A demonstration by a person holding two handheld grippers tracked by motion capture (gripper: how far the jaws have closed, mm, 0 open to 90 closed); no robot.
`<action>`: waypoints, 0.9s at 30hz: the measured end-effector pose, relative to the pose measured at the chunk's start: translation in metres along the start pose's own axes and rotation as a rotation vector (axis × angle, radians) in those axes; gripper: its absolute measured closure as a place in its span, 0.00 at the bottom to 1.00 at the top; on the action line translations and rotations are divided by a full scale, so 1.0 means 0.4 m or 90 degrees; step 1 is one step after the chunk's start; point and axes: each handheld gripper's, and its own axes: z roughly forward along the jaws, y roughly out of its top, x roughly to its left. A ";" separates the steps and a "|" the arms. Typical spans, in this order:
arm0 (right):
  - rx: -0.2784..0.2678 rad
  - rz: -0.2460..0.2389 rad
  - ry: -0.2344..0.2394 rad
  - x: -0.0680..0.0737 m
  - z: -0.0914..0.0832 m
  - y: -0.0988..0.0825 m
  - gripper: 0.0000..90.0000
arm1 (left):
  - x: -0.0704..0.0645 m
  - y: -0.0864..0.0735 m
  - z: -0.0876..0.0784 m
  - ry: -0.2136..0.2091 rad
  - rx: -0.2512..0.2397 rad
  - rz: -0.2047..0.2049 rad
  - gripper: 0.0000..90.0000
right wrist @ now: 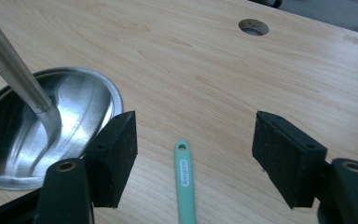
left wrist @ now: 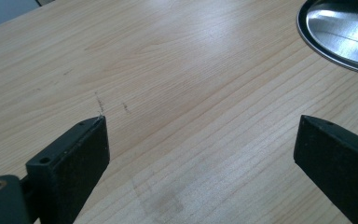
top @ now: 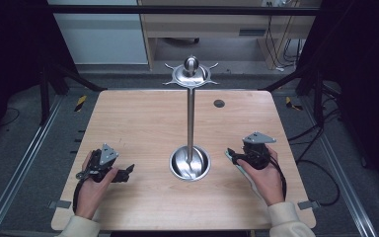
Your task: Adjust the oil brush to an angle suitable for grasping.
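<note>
Sleeves: cream cuffs at the near edge of the tabletop (top: 143, 123), one hand on each tool.
Left tool (left wrist: 200, 135): jaws stand wide, nothing between them, only bare wood below; seen from above, it (top: 126, 173) lies low over the tabletop, pointing toward the stand's base.
Right tool (right wrist: 196, 140): jaws stand wide, apart from the handle on both sides.
Mint handle (right wrist: 185, 184): slim, flat plastic, lying on the wood between the right tool's jaws; a small hanging hole at its far tip, white lettering along it too small to read.
Stand base (right wrist: 42, 116): round, shiny steel dish just beside the right tool's left jaw.
Pole (top: 191, 118): thin polished steel, upright from the dish.
Top (top: 191, 74): steel disc with curved hooks and a ball knob.
Tabletop: pale wood grain, rounded corners, faint scuffs.
Hole (right wrist: 253, 26): round cable port, far side.
</note>
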 end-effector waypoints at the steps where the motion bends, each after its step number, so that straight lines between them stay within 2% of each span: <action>1: 0.000 0.000 0.000 0.000 0.000 0.000 0.37 | 0.000 0.000 0.000 0.000 0.000 -0.001 0.03; 3: 0.006 -0.017 -0.001 0.004 0.002 -0.002 0.41 | 0.001 0.000 0.000 0.000 0.000 0.000 0.03; 5: 0.014 -0.020 0.001 0.008 0.001 -0.002 0.44 | 0.000 0.000 0.000 0.000 0.000 0.000 0.03; 12: 0.061 -0.066 0.042 0.022 0.015 -0.012 0.69 | -0.002 0.001 0.001 0.000 0.001 0.003 0.03; 14: 0.087 -0.084 0.054 0.027 0.028 -0.020 0.78 | -0.001 0.001 0.001 0.000 0.001 0.004 0.03; 17: 0.113 -0.105 0.051 0.032 0.040 -0.032 0.87 | -0.001 0.001 0.001 0.000 0.001 0.004 0.03; 20: 0.123 -0.110 0.056 0.033 0.048 -0.041 0.96 | -0.002 0.001 0.001 -0.001 0.004 0.005 0.03; 21: 0.123 -0.110 0.056 0.033 0.048 -0.041 0.96 | -0.002 0.001 0.001 -0.001 0.004 0.005 0.03; 22: 0.139 -0.112 0.061 0.034 0.053 -0.046 1.00 | -0.003 0.001 0.002 -0.001 0.004 0.006 0.03; 27: 0.164 -0.118 0.070 0.035 0.065 -0.055 1.00 | -0.003 0.002 0.002 -0.001 0.004 0.008 0.03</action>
